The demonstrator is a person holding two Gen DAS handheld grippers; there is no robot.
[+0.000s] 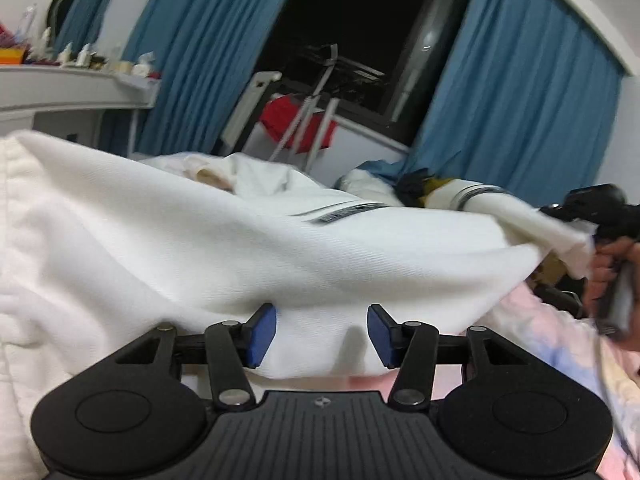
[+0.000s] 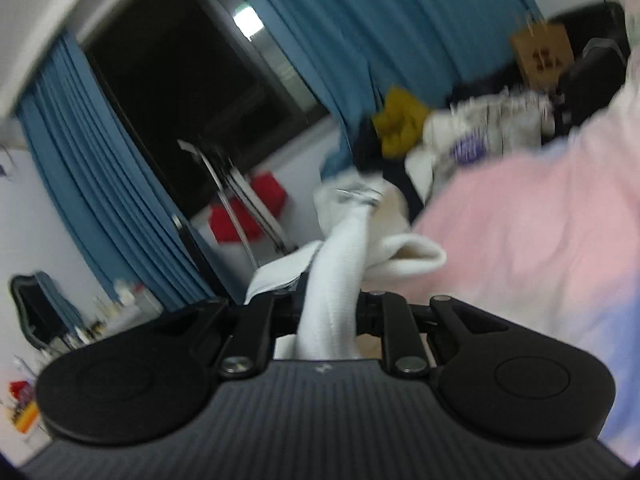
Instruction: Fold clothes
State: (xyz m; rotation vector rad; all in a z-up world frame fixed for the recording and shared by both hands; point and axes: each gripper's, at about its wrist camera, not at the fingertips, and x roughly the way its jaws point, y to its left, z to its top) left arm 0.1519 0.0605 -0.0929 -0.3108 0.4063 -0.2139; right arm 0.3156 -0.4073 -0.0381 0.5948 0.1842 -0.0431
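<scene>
Your left gripper [image 1: 321,330] is gaping wide at lower centre, pads just beside the white garment [image 1: 240,240]; your right gripper [image 2: 328,312] is pinching its bunched edge.

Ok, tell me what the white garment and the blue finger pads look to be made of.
White garment: a soft, matte knit, probably cotton; fine ribbed texture, and it drapes and bunches where the right gripper clamps it.
Pads of the open left gripper: smooth, matte blue, probably rubber or soft plastic.
</scene>
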